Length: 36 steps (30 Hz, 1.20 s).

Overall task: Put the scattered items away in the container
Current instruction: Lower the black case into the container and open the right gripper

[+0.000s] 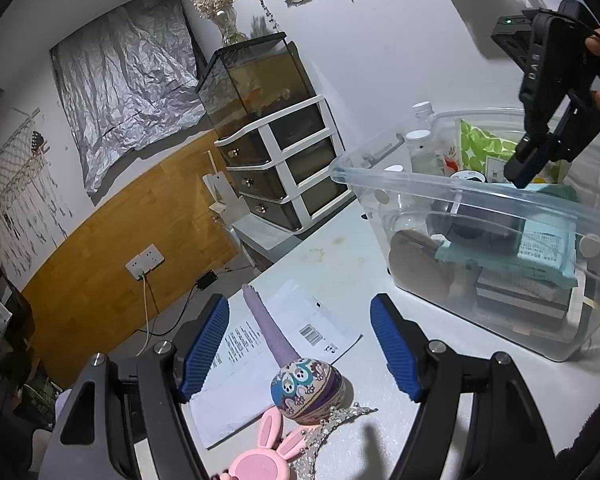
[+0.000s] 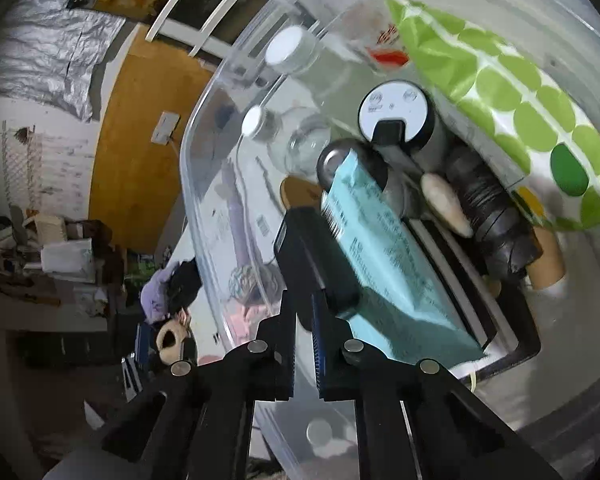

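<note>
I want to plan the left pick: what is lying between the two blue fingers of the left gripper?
In the left wrist view, the patterned ball with a purple handle lies on white paper between the open left gripper's fingers.

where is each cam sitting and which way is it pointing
Left wrist: sits on the left gripper, low over the white table, looking across a patterned mallet toward the clear bin; its own blue-padded open fingers show, plus the right gripper and a hand.
Right wrist: sits on the right gripper, tilted down into the bin; its nearly closed fingers show.
Shared: the bin, teal pack, green dotted pouch.
</note>
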Each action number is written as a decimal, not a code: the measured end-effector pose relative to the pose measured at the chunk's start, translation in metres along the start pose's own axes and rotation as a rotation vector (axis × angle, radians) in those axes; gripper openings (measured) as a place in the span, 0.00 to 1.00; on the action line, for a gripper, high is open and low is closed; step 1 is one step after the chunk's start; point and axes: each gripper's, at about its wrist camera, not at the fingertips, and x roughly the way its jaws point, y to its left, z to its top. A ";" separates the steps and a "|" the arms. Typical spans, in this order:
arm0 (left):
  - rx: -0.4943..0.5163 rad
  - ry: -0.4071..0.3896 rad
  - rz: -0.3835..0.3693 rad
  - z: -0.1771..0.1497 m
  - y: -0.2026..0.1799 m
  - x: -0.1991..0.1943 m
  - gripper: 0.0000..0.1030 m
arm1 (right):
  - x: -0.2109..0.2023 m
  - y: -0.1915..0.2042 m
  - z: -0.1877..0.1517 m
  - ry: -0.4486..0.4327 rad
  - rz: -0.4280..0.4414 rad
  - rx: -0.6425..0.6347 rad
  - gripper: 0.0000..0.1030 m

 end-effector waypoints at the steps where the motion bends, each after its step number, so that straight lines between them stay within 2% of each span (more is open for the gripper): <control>1: -0.001 0.002 -0.001 0.000 0.000 0.000 0.71 | 0.004 0.002 -0.002 0.007 -0.021 -0.015 0.08; 3: 0.001 0.001 -0.003 -0.001 -0.002 -0.001 0.71 | 0.013 0.006 -0.004 0.029 -0.045 -0.044 0.05; 10: 0.015 -0.006 0.002 -0.001 -0.003 -0.004 0.71 | 0.034 0.019 -0.010 0.135 -0.118 -0.150 0.05; 12: 0.007 -0.003 0.004 -0.001 -0.001 -0.004 0.71 | 0.039 0.014 -0.010 0.146 -0.151 -0.149 0.05; 15: -0.007 0.008 0.005 -0.002 0.002 0.000 0.71 | 0.048 0.006 -0.004 0.169 -0.129 -0.097 0.05; 36: -0.020 0.013 0.013 -0.001 0.007 0.005 0.71 | 0.087 0.016 0.053 0.132 -0.106 -0.049 0.05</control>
